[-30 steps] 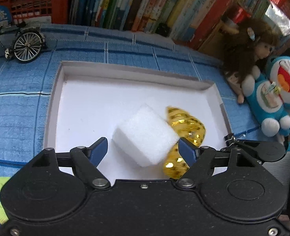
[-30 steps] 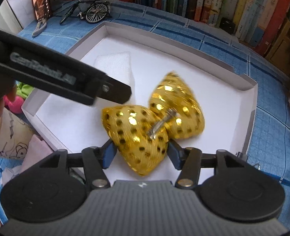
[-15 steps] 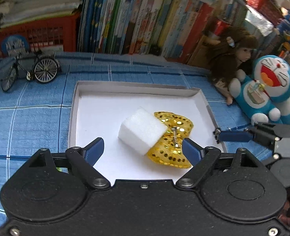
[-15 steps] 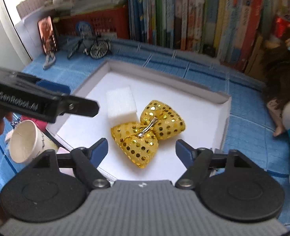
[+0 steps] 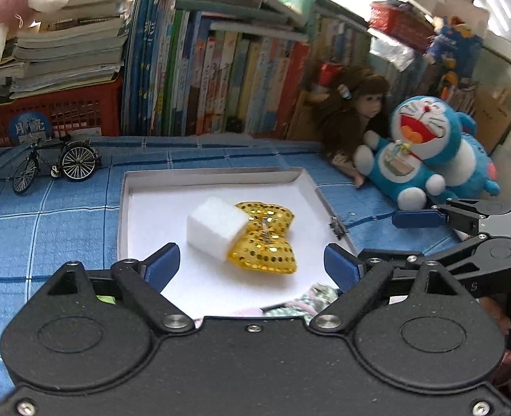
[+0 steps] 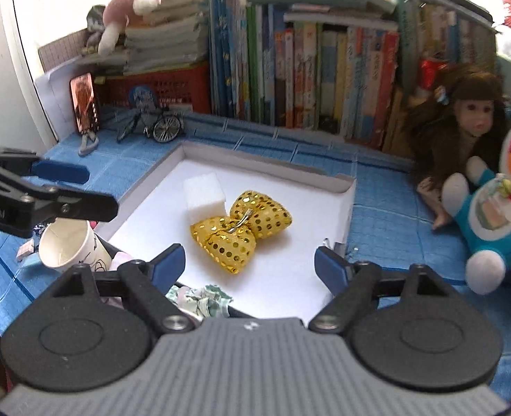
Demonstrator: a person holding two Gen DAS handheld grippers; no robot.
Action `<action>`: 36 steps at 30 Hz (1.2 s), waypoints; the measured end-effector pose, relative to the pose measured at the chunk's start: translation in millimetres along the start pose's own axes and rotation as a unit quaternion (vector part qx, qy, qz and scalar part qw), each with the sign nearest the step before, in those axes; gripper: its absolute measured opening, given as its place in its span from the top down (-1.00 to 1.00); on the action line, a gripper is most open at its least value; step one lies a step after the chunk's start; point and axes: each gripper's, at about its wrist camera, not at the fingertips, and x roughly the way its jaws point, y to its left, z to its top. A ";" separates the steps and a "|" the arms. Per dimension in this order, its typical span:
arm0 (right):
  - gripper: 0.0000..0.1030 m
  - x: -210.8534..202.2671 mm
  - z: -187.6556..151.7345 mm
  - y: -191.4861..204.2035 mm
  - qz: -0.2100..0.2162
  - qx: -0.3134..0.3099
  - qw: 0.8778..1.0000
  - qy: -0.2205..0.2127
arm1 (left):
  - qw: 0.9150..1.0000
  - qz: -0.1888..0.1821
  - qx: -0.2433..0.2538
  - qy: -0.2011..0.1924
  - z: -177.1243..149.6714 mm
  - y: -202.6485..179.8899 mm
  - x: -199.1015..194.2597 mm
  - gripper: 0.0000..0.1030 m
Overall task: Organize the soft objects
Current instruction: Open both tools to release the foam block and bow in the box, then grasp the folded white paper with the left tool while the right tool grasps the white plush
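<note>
While both grippers' fingers (image 5: 161,265) (image 6: 167,265) had just spread empty, the gold sequined bow (image 6: 239,227) and white foam cube (image 5: 217,223) lay touching in the white tray (image 5: 123,215) beyond them.

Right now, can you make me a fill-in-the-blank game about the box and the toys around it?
1. The white foam cube lies inside the white box, touching the sequined bow, whose colour is ____.
2. Both hand-held grippers, left and right, are ____ and hold nothing.
3. The blue plush cat sits beside a ____ with long brown hair.
4. On the blue cloth, left of the box in the left wrist view, stands a small model ____.

Missing words: gold; open; doll; bicycle
</note>
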 end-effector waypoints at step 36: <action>-0.86 -57.4 -163.8 36.2 -0.124 0.031 0.967 -0.221 | 0.987 0.024 0.012 -0.159 -180.6 -33.0 -66.6 -0.93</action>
